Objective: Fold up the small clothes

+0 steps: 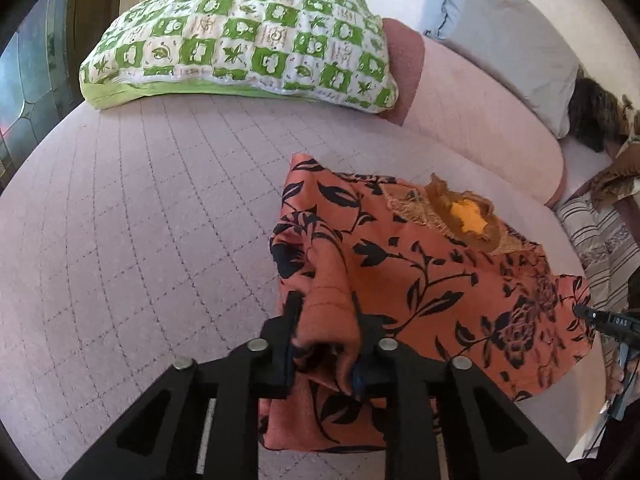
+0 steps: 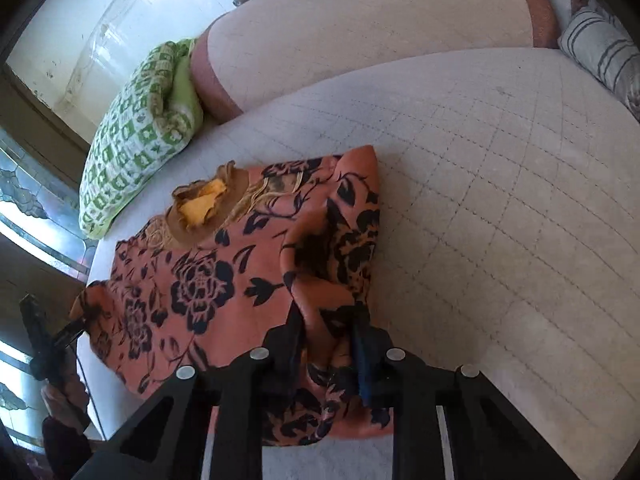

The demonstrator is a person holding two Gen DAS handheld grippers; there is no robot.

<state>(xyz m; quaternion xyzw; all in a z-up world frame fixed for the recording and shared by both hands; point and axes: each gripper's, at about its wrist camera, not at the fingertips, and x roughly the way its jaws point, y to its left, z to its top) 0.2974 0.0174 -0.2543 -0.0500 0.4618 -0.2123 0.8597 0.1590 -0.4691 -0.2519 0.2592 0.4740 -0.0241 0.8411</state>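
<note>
Left wrist view: left gripper (image 1: 326, 344) pinches orange floral garment (image 1: 432, 280) at its lower-left edge; cloth spreads up-right. Right gripper (image 2: 326, 346) clamps the opposite edge.

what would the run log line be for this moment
left hand-held gripper: shut on garment edge | right hand-held gripper: shut on opposite edge | garment: flat on mattress, not yet folded

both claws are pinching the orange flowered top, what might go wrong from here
1. Each claw, left and right, holds only a bunched edge of the top, so the cloth may slip out mid-fold.
2. The bunched edges may fold in crooked.
3. The collar lies rumpled and may crease under the fold.
</note>
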